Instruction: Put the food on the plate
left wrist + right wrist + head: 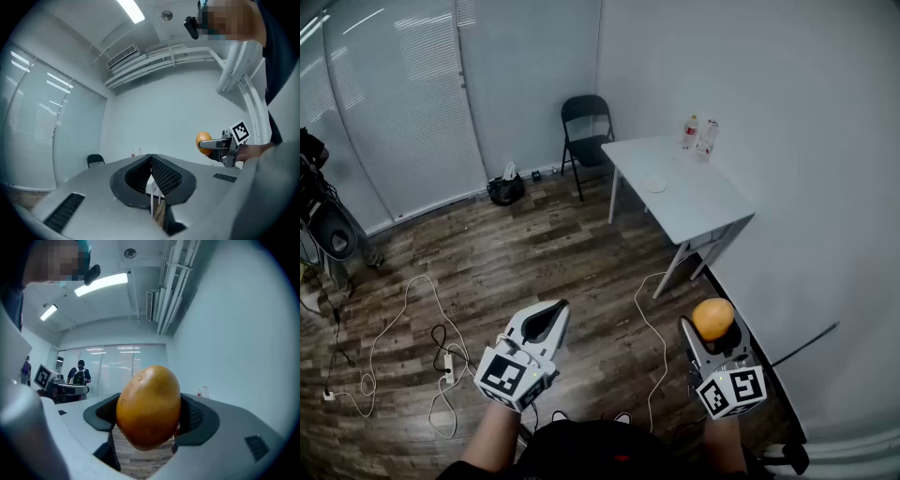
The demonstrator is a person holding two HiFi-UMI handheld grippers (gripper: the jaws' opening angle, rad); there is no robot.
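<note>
My right gripper [713, 323] is shut on an orange-yellow fruit [712, 319], held at waist height over the floor; in the right gripper view the fruit [148, 406] fills the gap between the dark pads. My left gripper [546, 322] hangs beside it at the left, its jaws closed tip to tip [151, 159] with nothing in them. From the left gripper view I see the fruit [203, 139] in the other gripper. A small white plate [654, 184] lies on the white table [694, 202] far ahead by the right wall.
Two bottles [698, 135] stand at the table's far corner. A black folding chair [587, 136] stands behind the table. White cables and a power strip [448, 364] trail over the wood floor. A black bag [505, 189] sits by the blinds.
</note>
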